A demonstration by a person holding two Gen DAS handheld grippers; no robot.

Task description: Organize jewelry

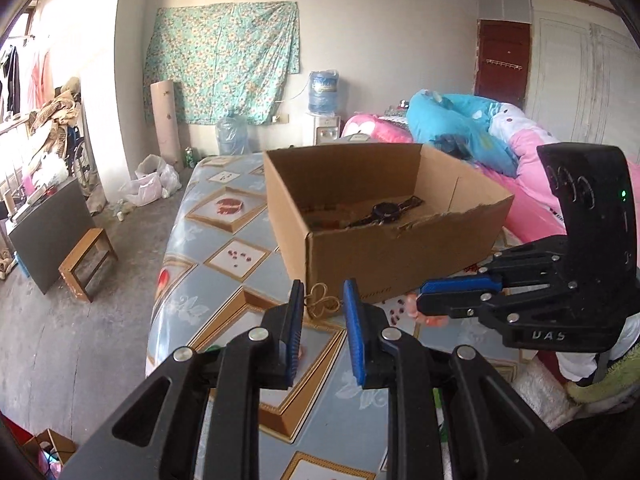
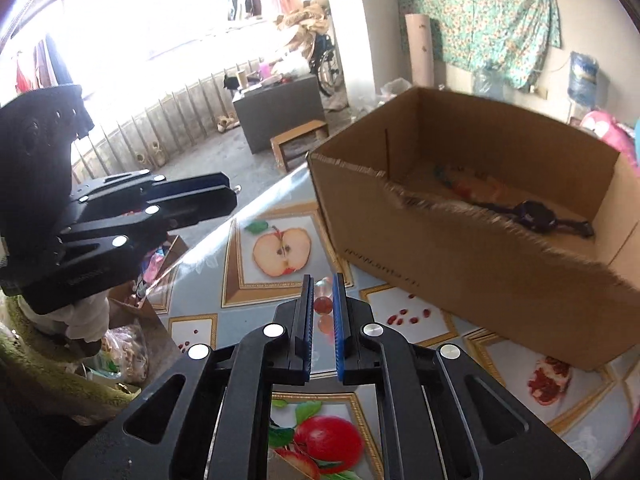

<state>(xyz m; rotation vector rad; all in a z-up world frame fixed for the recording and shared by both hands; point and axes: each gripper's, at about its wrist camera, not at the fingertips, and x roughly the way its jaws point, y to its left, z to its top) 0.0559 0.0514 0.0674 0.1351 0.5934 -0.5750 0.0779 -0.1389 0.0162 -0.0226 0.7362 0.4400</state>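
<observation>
- The left wrist view looks forward and somewhat down along its own fingers toward the near corner of the cardboard box [image 1: 384, 216], from close in front of it and above the fruit-print tablecloth [image 1: 224, 248].
- Beyond the box this view faces the wall with the floral cloth [image 1: 224, 64] and a water dispenser [image 1: 324, 120].
- The right wrist view looks at the same box [image 2: 472, 240] from its other near side, closer, tilted down enough to see inside.
- Both views share the box, the watch [image 1: 384, 212] [image 2: 532, 216] in it, the tablecloth [image 2: 280, 248], and the floral cloth [image 2: 480, 12].
- Each view catches the other gripper at its edge.
</observation>
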